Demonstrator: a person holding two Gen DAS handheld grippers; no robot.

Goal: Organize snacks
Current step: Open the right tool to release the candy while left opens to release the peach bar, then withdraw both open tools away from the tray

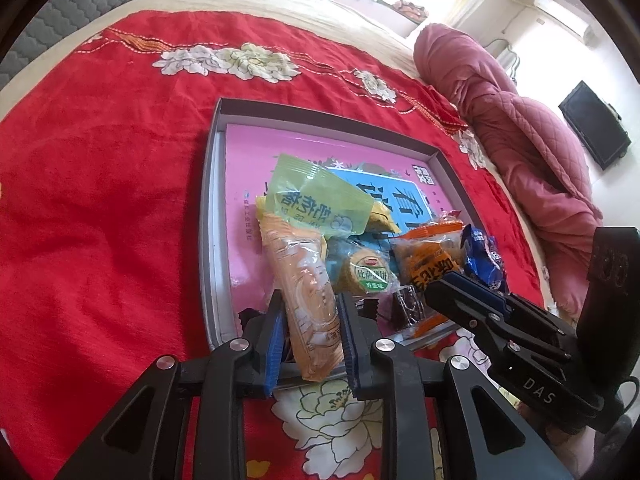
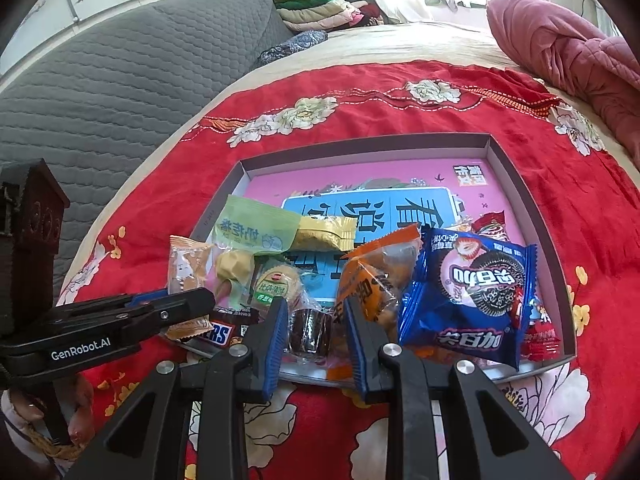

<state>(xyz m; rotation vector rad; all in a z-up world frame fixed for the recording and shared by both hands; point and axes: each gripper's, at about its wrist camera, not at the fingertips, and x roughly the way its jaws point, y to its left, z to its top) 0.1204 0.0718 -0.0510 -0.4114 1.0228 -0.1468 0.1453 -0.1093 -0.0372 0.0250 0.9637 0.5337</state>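
A shallow grey tray (image 1: 208,200) (image 2: 360,142) with a pink printed floor lies on the red bedspread and holds several snacks. My left gripper (image 1: 311,298) (image 2: 208,300) is shut on a long peach wafer packet (image 1: 304,276) (image 2: 186,268) at the tray's near left corner. My right gripper (image 2: 316,302) (image 1: 434,292) has its narrow jaws around a dark brown candy (image 2: 310,330) (image 1: 406,304), with the edge of an orange packet (image 2: 380,276) against its right pad. A green packet (image 1: 316,200), a round biscuit (image 1: 364,274), a blue cookie pack (image 2: 468,296) and a Snickers bar (image 2: 216,334) lie nearby.
The red flowered bedspread (image 1: 100,200) surrounds the tray. A pink quilt (image 1: 520,140) is bunched along the bed's right side. A grey padded headboard (image 2: 100,100) and folded clothes (image 2: 320,4) stand at the far end. A person's hand (image 2: 76,412) holds the left gripper.
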